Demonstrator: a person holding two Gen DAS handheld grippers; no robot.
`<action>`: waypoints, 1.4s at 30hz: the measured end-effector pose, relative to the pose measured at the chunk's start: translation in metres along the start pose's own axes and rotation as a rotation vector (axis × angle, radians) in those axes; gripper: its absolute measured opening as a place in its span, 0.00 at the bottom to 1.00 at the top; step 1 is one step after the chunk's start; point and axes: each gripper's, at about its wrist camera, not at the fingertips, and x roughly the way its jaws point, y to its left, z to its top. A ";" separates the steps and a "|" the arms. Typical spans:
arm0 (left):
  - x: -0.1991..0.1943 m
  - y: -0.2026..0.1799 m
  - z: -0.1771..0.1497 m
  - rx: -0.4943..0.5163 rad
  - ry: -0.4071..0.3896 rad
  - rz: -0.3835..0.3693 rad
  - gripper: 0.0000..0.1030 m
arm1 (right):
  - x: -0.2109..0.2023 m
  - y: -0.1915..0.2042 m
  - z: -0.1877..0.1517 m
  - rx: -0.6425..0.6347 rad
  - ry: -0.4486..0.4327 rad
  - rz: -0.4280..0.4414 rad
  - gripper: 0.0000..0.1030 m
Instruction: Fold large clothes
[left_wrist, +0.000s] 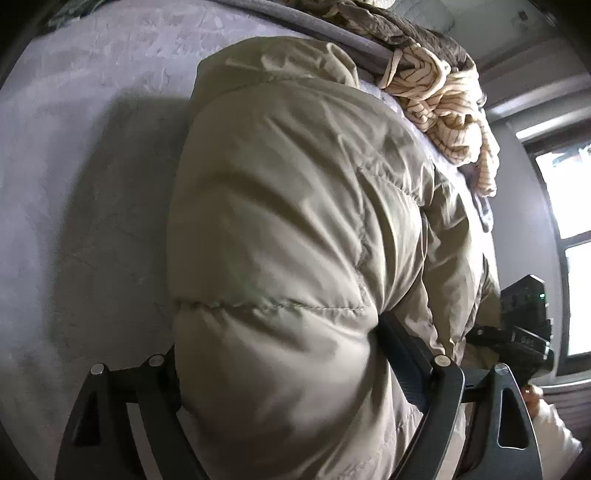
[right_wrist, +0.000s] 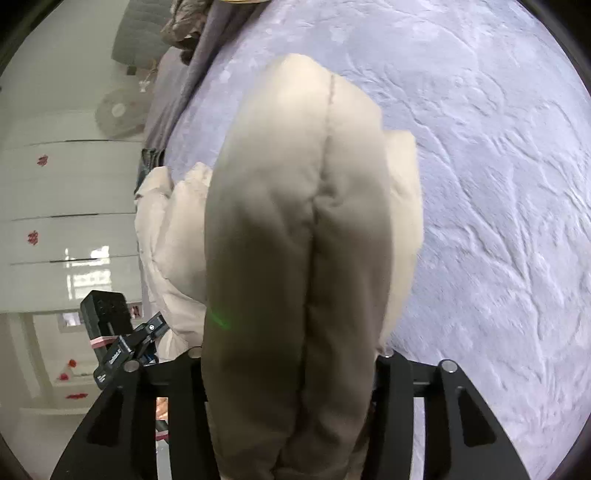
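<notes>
We cannot see the left gripper's (left_wrist: 280, 354) fingertips: the puffy beige jacket (left_wrist: 295, 221) bulges between its fingers and swallows them. The right gripper's (right_wrist: 291, 354) fingertips are buried the same way, and the jacket (right_wrist: 295, 240) there runs off the bottom edge. Beyond the left claw, the striped cloth (left_wrist: 443, 107) is cut by the rim. Left of the right claw, the other tool's (right_wrist: 110, 332) grip is hidden.

Between both jaws: jacket (left_wrist: 295, 240) (right_wrist: 295, 240) bulk fills the gap, blocking forward passage. Left of left jaws: open bedspread (left_wrist: 92, 184). Ahead-right of them: striped cloth (left_wrist: 443, 103) heap. Right of right jaws: open bedspread (right_wrist: 498, 184).
</notes>
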 end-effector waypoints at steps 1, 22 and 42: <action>-0.004 -0.005 0.000 0.014 0.002 0.030 0.85 | -0.008 0.000 -0.001 0.000 0.000 -0.020 0.55; -0.011 -0.048 0.048 0.161 -0.220 0.396 0.48 | -0.011 0.092 0.024 -0.277 -0.221 -0.489 0.16; -0.077 -0.029 -0.050 0.254 -0.165 0.356 0.58 | -0.038 0.107 -0.072 -0.329 -0.221 -0.480 0.18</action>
